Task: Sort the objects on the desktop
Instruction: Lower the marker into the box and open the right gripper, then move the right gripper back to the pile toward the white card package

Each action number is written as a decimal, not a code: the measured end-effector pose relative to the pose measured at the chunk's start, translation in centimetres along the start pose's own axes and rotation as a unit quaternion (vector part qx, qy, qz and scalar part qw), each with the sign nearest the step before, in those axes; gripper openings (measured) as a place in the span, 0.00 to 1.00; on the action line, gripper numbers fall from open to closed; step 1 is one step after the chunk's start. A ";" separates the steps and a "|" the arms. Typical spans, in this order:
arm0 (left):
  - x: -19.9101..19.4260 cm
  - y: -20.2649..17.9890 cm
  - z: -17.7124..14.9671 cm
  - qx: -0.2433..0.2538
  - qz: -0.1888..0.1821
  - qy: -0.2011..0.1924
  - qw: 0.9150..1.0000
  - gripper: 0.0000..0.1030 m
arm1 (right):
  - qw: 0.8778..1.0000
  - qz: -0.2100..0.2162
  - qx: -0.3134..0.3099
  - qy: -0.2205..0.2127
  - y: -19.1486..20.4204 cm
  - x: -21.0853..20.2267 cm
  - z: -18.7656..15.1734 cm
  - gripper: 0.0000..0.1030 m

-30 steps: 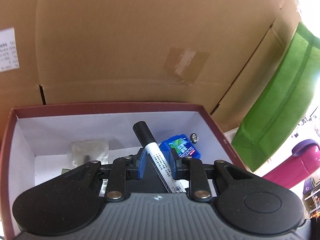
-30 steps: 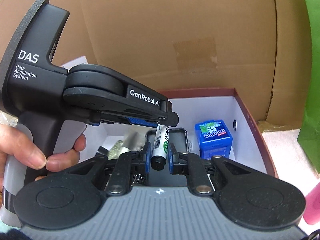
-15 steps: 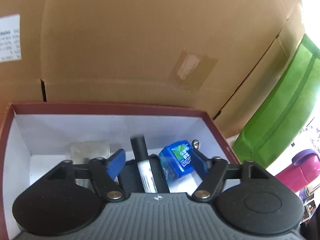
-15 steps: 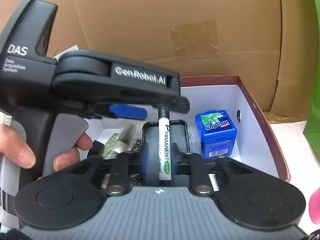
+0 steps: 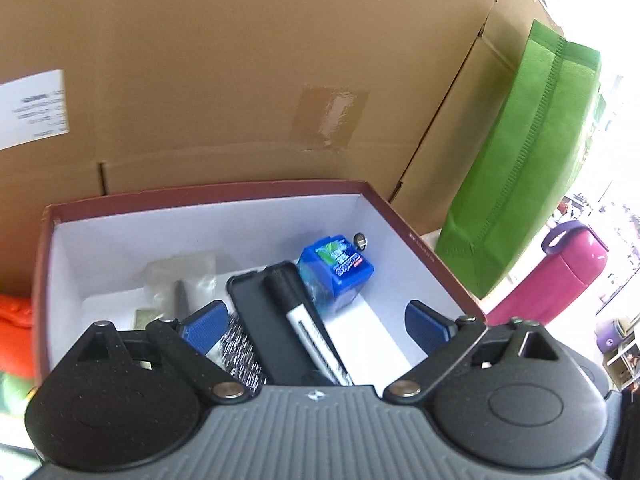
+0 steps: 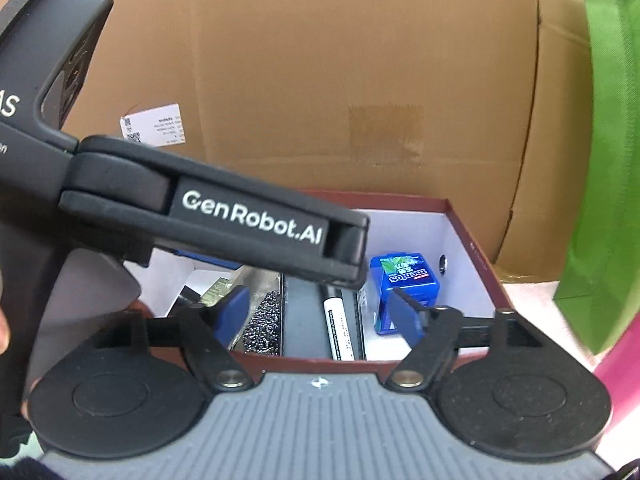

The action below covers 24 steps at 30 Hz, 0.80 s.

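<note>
Both pairs of tongs stand apart and hold nothing. The left tongs (image 5: 318, 320) hang over the open box (image 5: 208, 194), their ribbed blue pads (image 5: 202, 320) spread to either side of the marker (image 5: 304, 320). The right tongs (image 6: 320, 312) are spread just as wide above the near rim of the box.

The marker lies inside the box on a flat black tray (image 5: 256, 312), black cap pointing toward the far wall, its white printed barrel running back toward the tongs. It looks light, stiff and smooth, a round plastic tube that would likely roll or twist if pinched near an end; the middle of the barrel, squeezed across its width, seems the safest hold.

Just beside it, toward the right wall, stands a blue mint tub (image 5: 338, 270), glossy hard plastic with rounded corners and a printed lid, probably light and a little slippery. On the left lie a crinkled clear packet (image 5: 184, 280) and a glittery dark patch (image 5: 240, 352), soft and thin.

The box itself is stiff card, dark red outside and white inside. Behind it rises a brown cardboard carton (image 5: 240, 80); to the right stand a green fabric bag (image 5: 532, 168) and a pink bottle (image 5: 560, 276).
</note>
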<state>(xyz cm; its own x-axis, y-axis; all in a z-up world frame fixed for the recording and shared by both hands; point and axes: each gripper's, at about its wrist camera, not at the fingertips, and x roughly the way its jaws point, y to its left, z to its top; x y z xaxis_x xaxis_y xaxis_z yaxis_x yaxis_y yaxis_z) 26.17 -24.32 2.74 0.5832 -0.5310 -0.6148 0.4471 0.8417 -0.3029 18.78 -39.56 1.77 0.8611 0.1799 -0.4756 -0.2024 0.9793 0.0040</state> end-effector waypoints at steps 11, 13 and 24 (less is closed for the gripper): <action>-5.7 -1.8 -3.2 0.016 -0.018 -0.034 0.999 0.95 | 0.998 0.012 0.004 -0.065 3.5 -7.5 -1.6 0.84; -6.7 -1.8 -4.3 0.019 -0.014 -0.044 0.999 0.95 | 0.997 0.019 -0.001 -0.073 4.4 -8.8 -2.1 0.85; -13.0 0.0 -10.2 0.006 0.005 -0.097 0.995 0.95 | 0.994 0.058 -0.040 -0.079 8.1 -11.3 -3.4 0.85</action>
<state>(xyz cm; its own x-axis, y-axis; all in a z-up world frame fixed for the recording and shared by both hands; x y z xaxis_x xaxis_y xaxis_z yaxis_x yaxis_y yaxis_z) 11.69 -16.37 3.32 0.7071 -0.5325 -0.4652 0.4480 0.8464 -0.2878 5.79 -33.99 4.19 0.8909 0.3093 -0.3326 -0.3354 0.9418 -0.0224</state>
